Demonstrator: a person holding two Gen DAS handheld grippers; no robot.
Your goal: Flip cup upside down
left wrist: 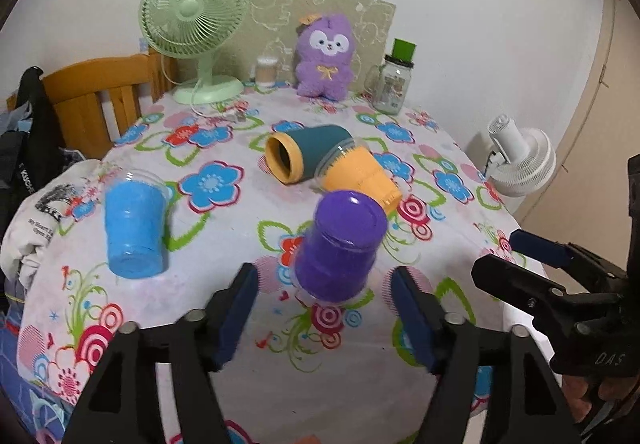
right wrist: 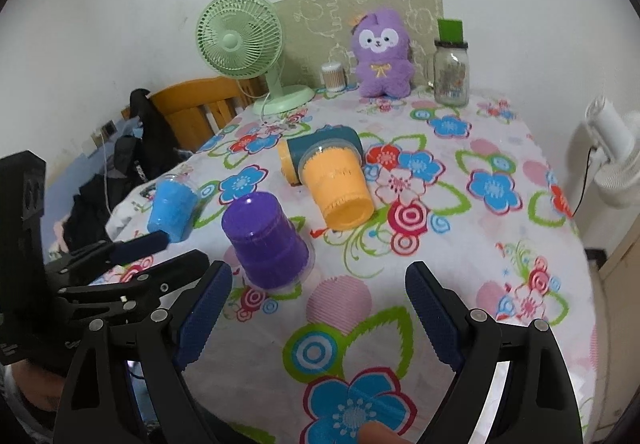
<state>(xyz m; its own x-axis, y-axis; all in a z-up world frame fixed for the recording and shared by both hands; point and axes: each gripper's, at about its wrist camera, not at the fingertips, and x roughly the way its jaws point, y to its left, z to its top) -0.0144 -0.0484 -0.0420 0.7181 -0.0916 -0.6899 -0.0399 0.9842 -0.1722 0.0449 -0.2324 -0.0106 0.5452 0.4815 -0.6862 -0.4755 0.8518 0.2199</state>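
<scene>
Purple cup mouth-down on the counter, both tongs spread and holding nothing.
Left wrist: left tongs (left wrist: 322, 302) gape wide just before the inverted purple cup (left wrist: 340, 248), not touching. Right wrist: right tongs (right wrist: 318, 308) gape wide, purple cup (right wrist: 266, 240) ahead to their left on the floral counter (right wrist: 500, 212).

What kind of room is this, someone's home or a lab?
Most likely a lived-in home room. A floral tablecloth covers the table, a purple plush toy and green desk fan stand against the wall, and clothes are piled beside a wooden chair.
</scene>
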